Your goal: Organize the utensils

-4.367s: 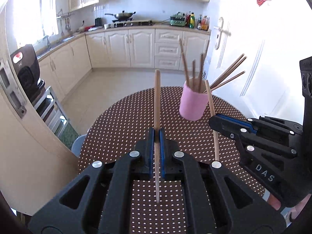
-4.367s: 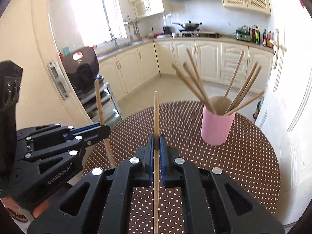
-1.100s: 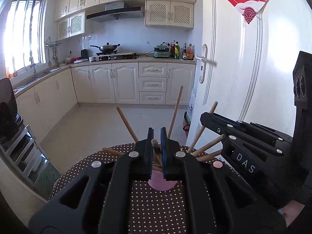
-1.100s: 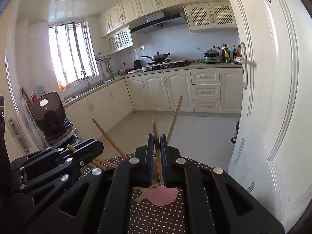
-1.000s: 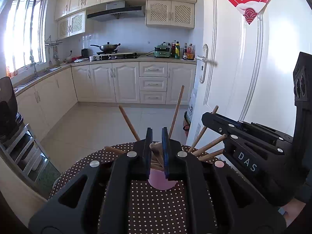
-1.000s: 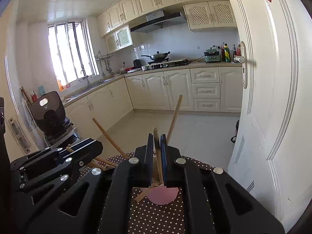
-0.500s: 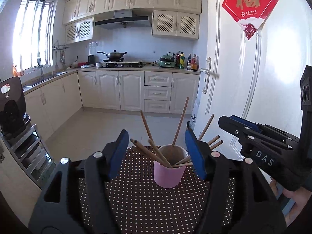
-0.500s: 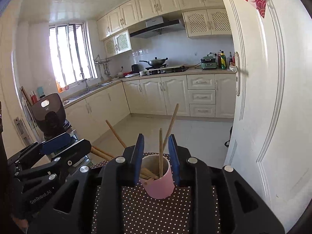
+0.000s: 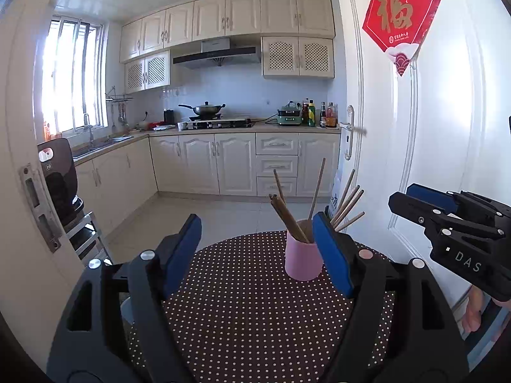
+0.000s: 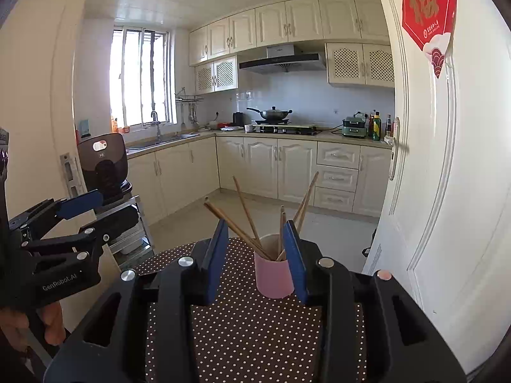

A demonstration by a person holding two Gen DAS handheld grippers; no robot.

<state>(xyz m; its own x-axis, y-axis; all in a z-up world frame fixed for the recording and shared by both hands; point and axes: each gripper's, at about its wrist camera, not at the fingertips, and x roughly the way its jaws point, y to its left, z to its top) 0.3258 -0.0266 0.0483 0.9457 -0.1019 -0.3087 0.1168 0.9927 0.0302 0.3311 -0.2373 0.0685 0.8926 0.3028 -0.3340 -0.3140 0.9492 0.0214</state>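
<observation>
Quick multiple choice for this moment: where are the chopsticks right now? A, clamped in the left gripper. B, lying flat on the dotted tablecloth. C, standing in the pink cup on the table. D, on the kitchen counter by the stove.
C: the chopsticks stand leaning in the pink cup on the dotted tablecloth; the opening left gripper and right gripper have nothing pressed between their pads.

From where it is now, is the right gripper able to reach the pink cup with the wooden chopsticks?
Probably yes. The right gripper faces the pink cup, its jaws opening and empty, with only bare dotted tablecloth before it. The leaning wooden chopsticks could brush the fingers.
</observation>
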